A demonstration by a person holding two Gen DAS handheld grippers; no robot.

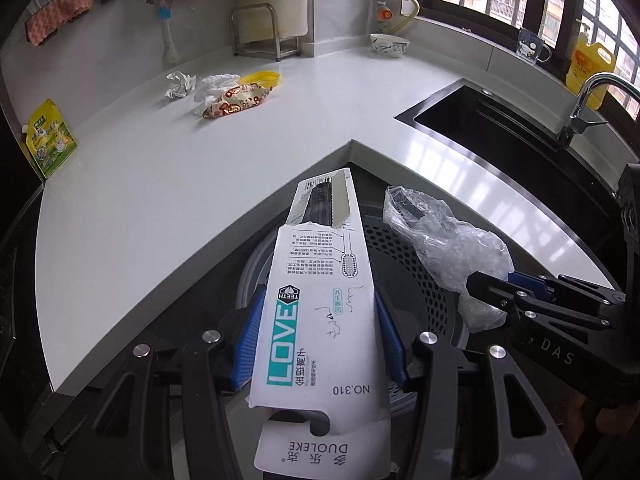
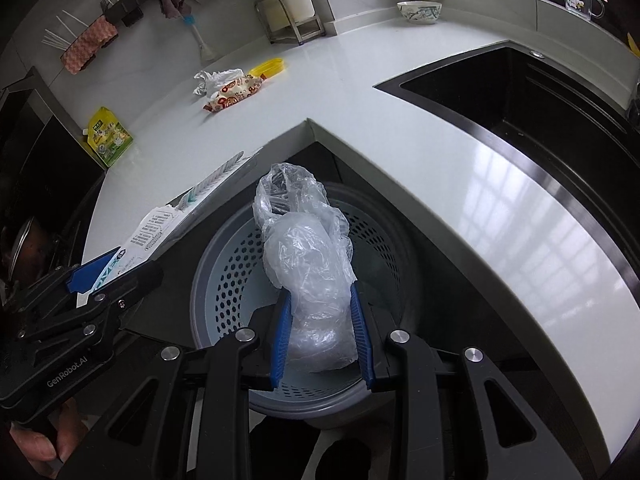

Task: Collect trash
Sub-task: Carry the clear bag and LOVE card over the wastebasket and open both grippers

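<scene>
My left gripper is shut on a long white toothbrush package marked "LOVE", held over the grey perforated trash bin. My right gripper is shut on a crumpled clear plastic bag above the same bin. The bag also shows in the left wrist view, and the package in the right wrist view. On the white counter lie a snack wrapper, crumpled white paper and a yellow lid.
A yellow-green pouch stands at the counter's left end. A black sink with a tap is on the right. A bowl, a metal rack and a yellow bottle stand at the back.
</scene>
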